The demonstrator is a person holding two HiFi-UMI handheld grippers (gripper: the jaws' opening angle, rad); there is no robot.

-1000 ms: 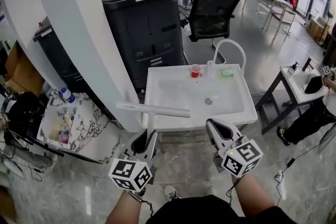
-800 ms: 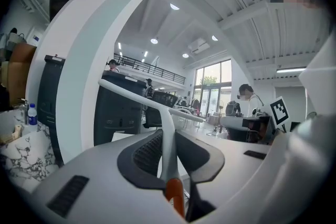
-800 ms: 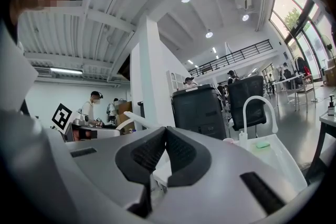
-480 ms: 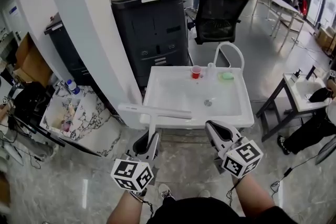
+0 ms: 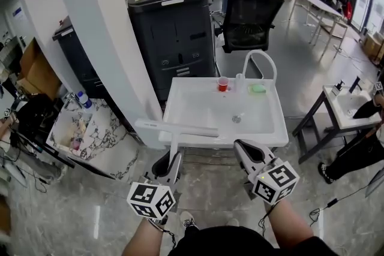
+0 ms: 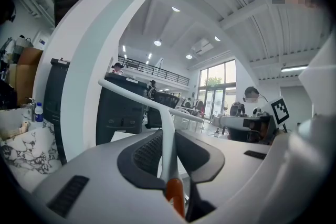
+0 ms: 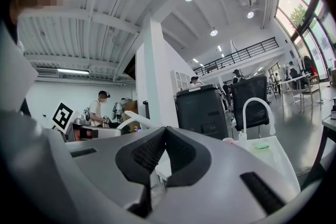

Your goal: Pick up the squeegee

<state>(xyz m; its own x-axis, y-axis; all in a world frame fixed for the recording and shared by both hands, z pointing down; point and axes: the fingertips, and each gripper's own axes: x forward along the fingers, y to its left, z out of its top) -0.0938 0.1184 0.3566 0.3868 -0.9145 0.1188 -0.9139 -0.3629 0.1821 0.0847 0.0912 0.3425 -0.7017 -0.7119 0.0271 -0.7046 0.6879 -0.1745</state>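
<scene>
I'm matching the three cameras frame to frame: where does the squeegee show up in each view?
Head view: the squeegee sits lower centre, blade crosswise at the sink's near edge.
Left gripper view: dead centre, handle upright between the jaws, blade across above.
Right gripper view: only a white blade end, left of centre.
Shared landmark: the black copier, in all three.
</scene>
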